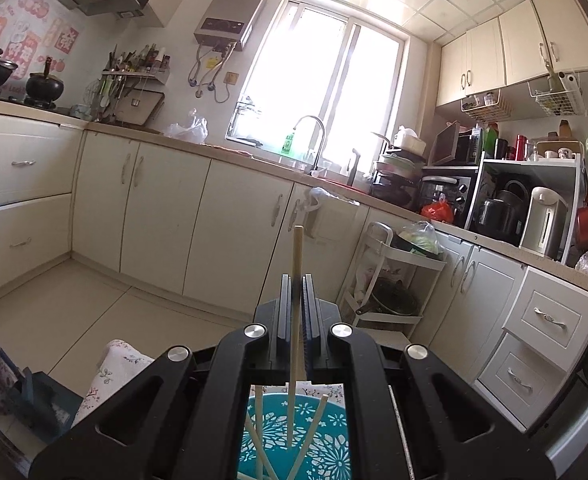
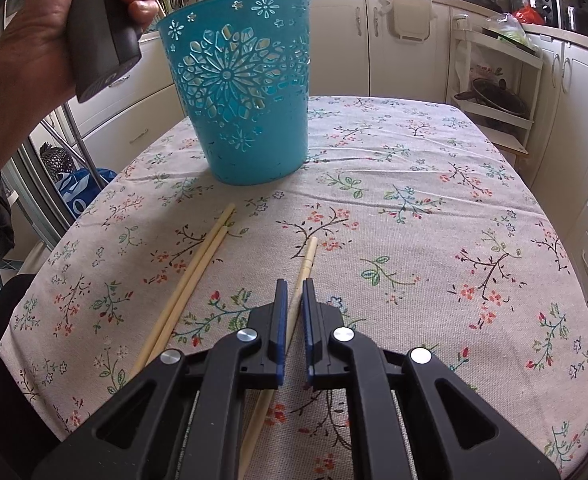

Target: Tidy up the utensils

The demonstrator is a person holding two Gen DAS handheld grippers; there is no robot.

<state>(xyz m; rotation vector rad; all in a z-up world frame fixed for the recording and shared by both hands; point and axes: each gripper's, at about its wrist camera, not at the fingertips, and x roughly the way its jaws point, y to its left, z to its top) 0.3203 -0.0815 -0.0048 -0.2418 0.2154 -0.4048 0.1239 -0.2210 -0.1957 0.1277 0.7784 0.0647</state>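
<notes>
While the left gripper (image 1: 296, 280) pinches a pale wooden chopstick (image 1: 296, 256) upright between its black pads, the stick's lower end hangs inside the teal basket (image 1: 334, 432) directly beneath it, where three more chopsticks (image 1: 259, 428) already lean against the perforated wall. Seen from the right wrist view, that basket (image 2: 242, 88) is a tapered round bin of thin teal material, cut through with flower and petal openings, standing on the worktop (image 2: 434, 208), which is covered by a woven beige cloth printed with small branches and blossoms. On the near side of the basket, the right gripper (image 2: 293, 284) hovers low over the cloth with its blue-edged pads spread a little apart, straddling a single chopstick (image 2: 309, 252) that lies flat and runs away toward the basket; the pads are not pressing it. Just left of that stick, a pair of chopsticks (image 2: 210, 240) lies side by side, touching along their length and angled toward the basket's base. Above and left of the basket, the person's left hand (image 2: 46, 28) wraps the dark handle of the other tool. Beyond the basket, cream cabinets (image 2: 334, 40) line the wall.
</notes>
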